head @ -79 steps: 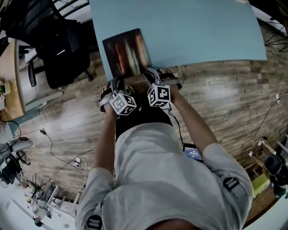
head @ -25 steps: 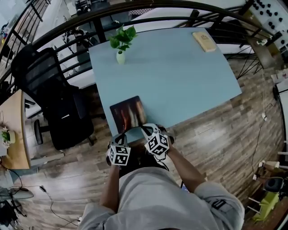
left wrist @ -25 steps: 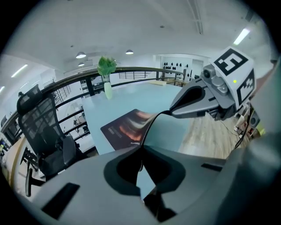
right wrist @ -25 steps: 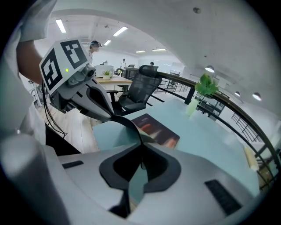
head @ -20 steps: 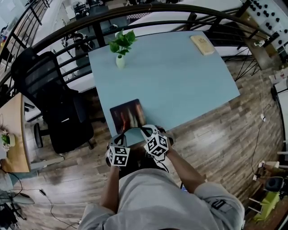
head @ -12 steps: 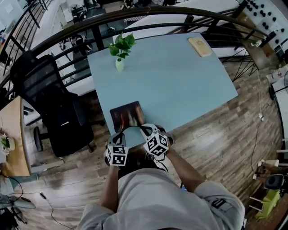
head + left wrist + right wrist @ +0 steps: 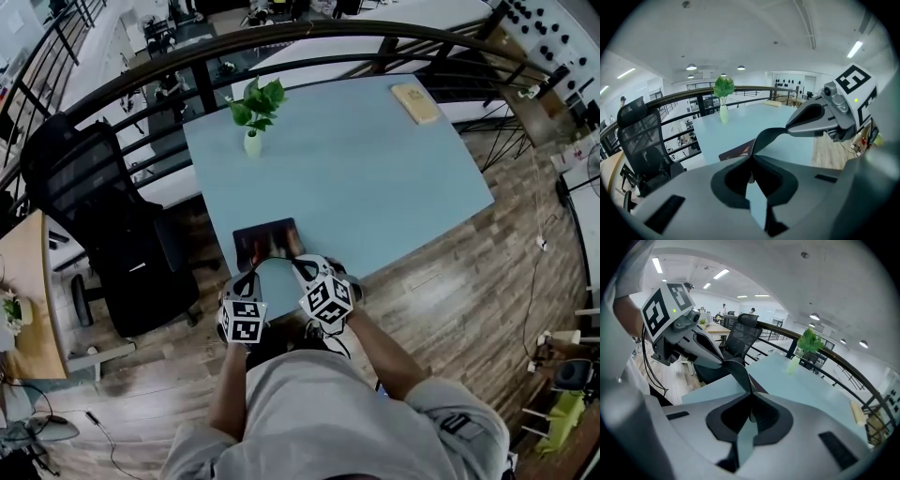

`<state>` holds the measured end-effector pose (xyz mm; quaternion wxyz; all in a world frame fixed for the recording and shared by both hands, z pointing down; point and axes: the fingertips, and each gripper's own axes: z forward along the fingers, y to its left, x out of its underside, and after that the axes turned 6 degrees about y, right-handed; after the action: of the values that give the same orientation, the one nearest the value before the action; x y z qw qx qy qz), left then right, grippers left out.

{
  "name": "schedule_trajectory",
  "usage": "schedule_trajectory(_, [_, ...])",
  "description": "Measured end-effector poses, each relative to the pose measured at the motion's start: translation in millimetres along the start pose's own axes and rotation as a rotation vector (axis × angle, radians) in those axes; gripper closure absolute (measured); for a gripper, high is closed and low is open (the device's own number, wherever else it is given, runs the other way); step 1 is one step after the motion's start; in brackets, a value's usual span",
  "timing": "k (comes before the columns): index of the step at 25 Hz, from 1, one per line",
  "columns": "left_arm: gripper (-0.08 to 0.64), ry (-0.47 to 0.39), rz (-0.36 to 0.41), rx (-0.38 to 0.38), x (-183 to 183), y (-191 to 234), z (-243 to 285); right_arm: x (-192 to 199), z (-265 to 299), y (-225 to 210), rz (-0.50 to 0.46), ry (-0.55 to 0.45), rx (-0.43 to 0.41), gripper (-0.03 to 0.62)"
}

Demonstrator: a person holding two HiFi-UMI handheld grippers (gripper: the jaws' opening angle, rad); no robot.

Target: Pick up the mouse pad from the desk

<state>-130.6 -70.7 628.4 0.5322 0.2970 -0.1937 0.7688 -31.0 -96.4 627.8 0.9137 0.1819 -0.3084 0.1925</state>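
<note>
The mouse pad (image 7: 268,241), dark with a reddish print, is at the near left corner of the light blue desk (image 7: 375,178). Its near edge is raised and bows in an arc between my two grippers, while the far part slopes down to the desk. My left gripper (image 7: 246,279) is shut on the pad's near left edge, my right gripper (image 7: 302,268) on the near right edge. The left gripper view has the pad (image 7: 761,138) running from my closed jaws to the right gripper (image 7: 790,127). In the right gripper view the pad (image 7: 738,373) curls across to the left gripper (image 7: 723,363).
A green plant in a white vase (image 7: 253,114) stands at the desk's far left. A tan flat object (image 7: 415,101) lies at the far right corner. A black office chair (image 7: 103,216) is left of the desk and a dark railing (image 7: 281,42) runs behind it.
Both grippers have risen a little with the pad's near edge. The pad now looks shorter in the head view, with more of it tilted up off the desk.
</note>
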Motion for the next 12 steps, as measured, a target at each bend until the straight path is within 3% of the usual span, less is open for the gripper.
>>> schedule_trajectory(12, [0.535, -0.05, 0.013, 0.068, -36, 27, -4, -42, 1, -17, 0.067, -0.023, 0.056, 0.577])
